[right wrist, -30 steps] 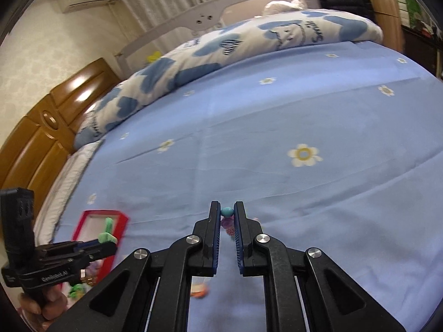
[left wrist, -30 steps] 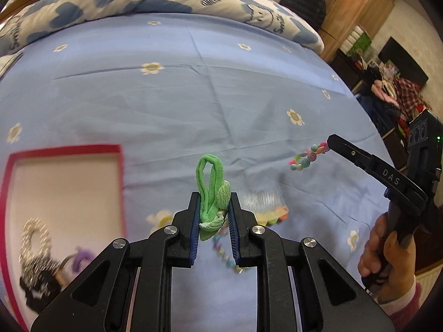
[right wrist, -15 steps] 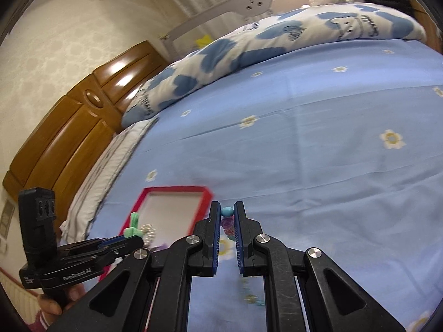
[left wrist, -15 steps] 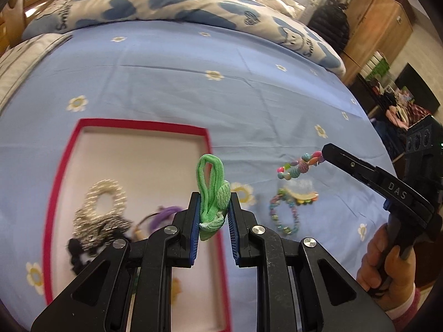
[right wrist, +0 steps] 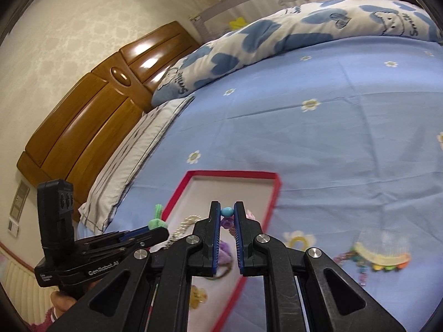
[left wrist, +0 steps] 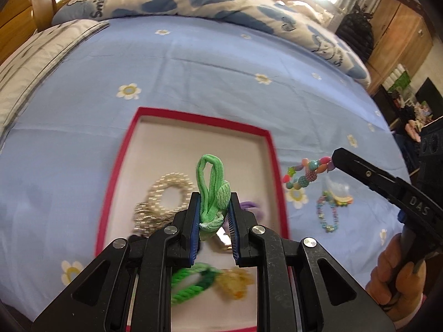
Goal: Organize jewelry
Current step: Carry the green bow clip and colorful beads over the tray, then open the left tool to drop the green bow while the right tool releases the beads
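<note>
My left gripper [left wrist: 213,202] is shut on a light green hair tie [left wrist: 211,185] and holds it above the red-rimmed tray [left wrist: 116,171]. My right gripper [right wrist: 227,211] is shut on a colourful beaded bracelet [left wrist: 304,173], which hangs in the air just right of the tray's right rim; a turquoise bead [right wrist: 227,211] shows between its fingers. The tray [right wrist: 177,193] holds a pearl scrunchie [left wrist: 169,193], a purple tie [left wrist: 249,207], a dark green hair tie [left wrist: 191,282] and a yellow flower piece [left wrist: 235,280].
On the blue flowered sheet right of the tray lie a pastel bead bracelet [left wrist: 328,213] and a clear comb with yellow trim [left wrist: 339,191], the comb also in the right wrist view [right wrist: 380,254]. A quilt [left wrist: 193,2] and wooden headboard [right wrist: 91,113] lie beyond.
Both grippers have moved left over the bed with their loads. The tray has come from the left edge to under my left gripper, and the beaded bracelet now hangs by its right rim.
</note>
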The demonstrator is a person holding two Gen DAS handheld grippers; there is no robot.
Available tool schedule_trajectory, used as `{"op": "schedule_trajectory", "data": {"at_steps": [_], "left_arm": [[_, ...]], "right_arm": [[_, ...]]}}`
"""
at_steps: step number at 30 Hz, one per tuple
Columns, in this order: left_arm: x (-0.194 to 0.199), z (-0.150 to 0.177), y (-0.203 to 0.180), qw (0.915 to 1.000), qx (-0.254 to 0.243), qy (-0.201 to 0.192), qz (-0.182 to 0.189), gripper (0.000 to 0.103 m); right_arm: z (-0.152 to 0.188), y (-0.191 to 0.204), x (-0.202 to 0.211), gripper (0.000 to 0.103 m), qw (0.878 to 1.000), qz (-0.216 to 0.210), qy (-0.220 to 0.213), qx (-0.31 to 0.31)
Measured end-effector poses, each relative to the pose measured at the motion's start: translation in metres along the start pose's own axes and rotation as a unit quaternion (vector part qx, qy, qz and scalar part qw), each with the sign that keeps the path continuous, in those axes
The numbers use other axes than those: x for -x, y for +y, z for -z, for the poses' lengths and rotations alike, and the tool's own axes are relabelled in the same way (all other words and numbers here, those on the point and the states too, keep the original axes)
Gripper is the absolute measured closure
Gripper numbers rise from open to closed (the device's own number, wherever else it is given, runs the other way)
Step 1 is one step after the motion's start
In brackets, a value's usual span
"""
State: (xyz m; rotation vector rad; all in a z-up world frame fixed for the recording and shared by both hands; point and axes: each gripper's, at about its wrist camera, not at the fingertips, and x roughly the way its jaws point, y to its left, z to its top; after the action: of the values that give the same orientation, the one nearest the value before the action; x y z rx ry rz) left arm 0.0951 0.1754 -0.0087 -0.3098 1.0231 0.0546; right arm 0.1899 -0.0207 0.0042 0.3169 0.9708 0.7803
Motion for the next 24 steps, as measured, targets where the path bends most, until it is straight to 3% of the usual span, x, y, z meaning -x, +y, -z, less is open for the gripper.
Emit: {"op": "schedule_trajectory", "data": {"at_steps": [17, 24], "left_arm": [[-0.05, -0.015, 0.027, 0.9979, -0.014, 0.032, -0.054, 0.086], [-0.067, -0.012, 0.027, 0.9976, -0.011, 0.046, -0.052, 0.086]], "right_arm": [[0.002, 0.013, -0.08, 0.094, 0.999, 0.0, 0.049, -0.009], [0.018, 0.0, -0.094, 0.094, 0.996, 0.012, 0.082, -0.016]]}}
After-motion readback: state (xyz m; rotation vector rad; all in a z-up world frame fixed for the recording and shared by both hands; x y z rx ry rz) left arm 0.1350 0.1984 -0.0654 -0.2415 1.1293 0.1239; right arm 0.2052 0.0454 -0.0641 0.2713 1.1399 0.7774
